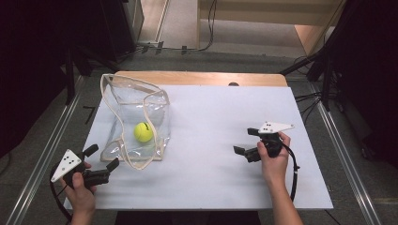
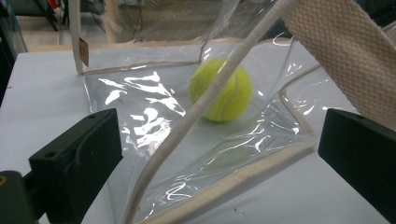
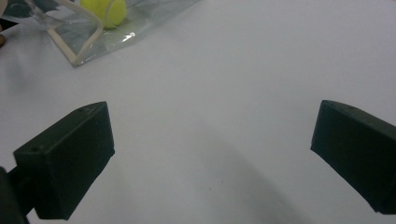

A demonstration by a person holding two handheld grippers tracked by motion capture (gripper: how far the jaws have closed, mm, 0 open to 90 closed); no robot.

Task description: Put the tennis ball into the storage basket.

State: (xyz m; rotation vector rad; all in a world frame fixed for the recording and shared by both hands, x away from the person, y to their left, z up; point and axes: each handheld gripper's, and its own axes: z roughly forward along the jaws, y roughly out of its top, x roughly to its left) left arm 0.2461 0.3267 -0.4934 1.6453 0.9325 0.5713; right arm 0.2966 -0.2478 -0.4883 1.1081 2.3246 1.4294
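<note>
Tennis ball [image 1: 143,131] sits inside the clear plastic tote bag [image 1: 117,96] on the left half of the white table [image 1: 225,140], resting on the bag's lower panel, with the cream-trimmed mouth slumped toward the person. Going from the left: the left gripper [image 1: 101,157] lies just beside the bag's near corner, jaws spread wide and holding nothing. In the left gripper view the ball [image 2: 221,89] lies straight ahead beyond the jaws, behind clear film, with a cream cord handle [image 2: 196,112] slanting across it and the broad woven strap [image 2: 345,60] hanging over the right jaw. The bag's bound edge [image 2: 243,175] lies between the jaws and the ball. Whether the mouth opening faces this gripper squarely is hard to judge through the glare. Farther right, well apart from the bag, the right gripper [image 1: 244,140] hovers over bare table, jaws likewise wide and empty; its view has the ball [image 3: 103,11] far off at the upper left. The left hand is plainly the nearer one.
</note>
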